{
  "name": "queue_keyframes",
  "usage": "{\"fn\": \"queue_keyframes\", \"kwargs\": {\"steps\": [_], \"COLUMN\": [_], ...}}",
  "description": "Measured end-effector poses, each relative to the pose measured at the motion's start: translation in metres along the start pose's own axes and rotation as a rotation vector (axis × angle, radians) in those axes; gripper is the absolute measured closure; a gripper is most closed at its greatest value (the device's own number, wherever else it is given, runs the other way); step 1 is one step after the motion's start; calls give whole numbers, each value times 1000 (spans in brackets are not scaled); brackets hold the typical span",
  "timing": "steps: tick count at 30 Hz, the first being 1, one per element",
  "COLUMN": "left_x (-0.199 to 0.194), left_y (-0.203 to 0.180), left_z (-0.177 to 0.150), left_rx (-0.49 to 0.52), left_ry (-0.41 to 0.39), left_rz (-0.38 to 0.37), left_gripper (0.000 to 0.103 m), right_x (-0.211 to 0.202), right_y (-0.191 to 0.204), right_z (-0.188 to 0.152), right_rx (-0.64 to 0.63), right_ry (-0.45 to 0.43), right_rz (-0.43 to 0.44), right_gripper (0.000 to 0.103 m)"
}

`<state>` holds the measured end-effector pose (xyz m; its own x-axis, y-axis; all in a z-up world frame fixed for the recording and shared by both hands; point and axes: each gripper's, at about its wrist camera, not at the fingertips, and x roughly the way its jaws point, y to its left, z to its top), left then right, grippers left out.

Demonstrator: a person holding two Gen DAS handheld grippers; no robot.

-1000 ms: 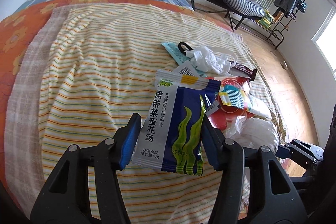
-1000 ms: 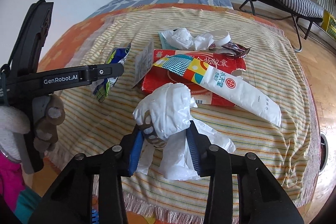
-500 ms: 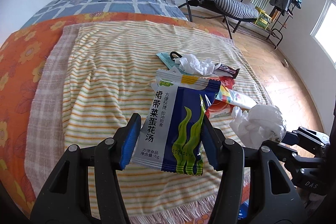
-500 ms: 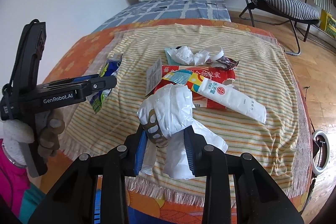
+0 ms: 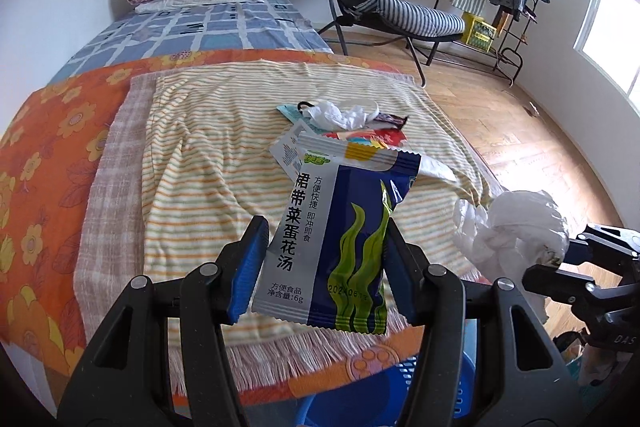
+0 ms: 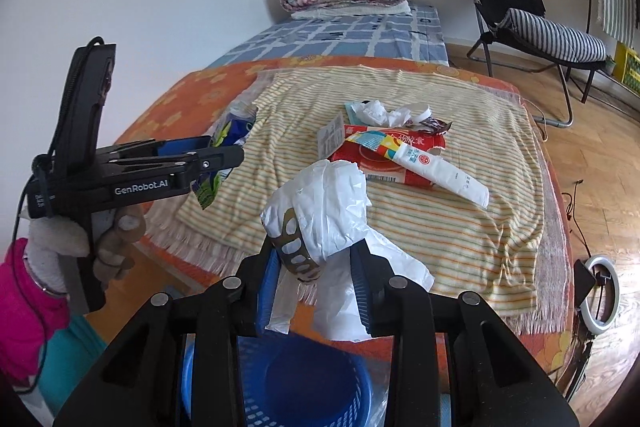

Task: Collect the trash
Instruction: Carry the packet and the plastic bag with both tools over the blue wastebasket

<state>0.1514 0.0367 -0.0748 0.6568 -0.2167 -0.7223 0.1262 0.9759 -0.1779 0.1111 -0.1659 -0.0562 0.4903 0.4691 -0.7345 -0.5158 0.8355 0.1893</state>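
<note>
The left gripper clamps a soup packet; the right gripper clamps a crumpled plastic bag above a blue basket.

Even daylight fills both views, coming from a window at the right edge of the left wrist view, where the pane blows out to white. Shadows on the bed are soft and faint. Fisheye bending curves walls and floor toward dark rounded corners. Everything is sharp, with no motion blur.
</note>
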Motion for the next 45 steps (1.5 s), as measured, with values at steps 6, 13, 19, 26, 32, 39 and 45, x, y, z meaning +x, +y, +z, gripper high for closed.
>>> {"fn": "queue_keyframes", "kwargs": {"steps": [6,13,19,26,32,39,45], "left_x": [-9,-10,-8,0,9,17,20], "left_y": [-10,-27,-41,-55,-61,-61,-62], "left_z": [-29,-65,-94,-129,-153,-164,-165], "left_rx": [35,81,109,142,162,160,161], "left_ry": [31,80,128,193,243,278,293], "left_rz": [-14,-36,-54,-61,-44,-37,-37], "left_gripper": [45,45,45,45,45,45,43], "right_x": [-13,-10,-1,13,19,26,31], "right_y": [15,23,23,21,23,24,22], "right_z": [-27,-75,-114,-143,-155,-160,-162], "right_rx": [-31,-22,-7,16,1,-7,-4], "right_ry": [21,97,163,225,245,268,293], "right_rz": [12,44,53,54,39,50,41], "right_gripper": [71,71,71,71,71,71,68]}}
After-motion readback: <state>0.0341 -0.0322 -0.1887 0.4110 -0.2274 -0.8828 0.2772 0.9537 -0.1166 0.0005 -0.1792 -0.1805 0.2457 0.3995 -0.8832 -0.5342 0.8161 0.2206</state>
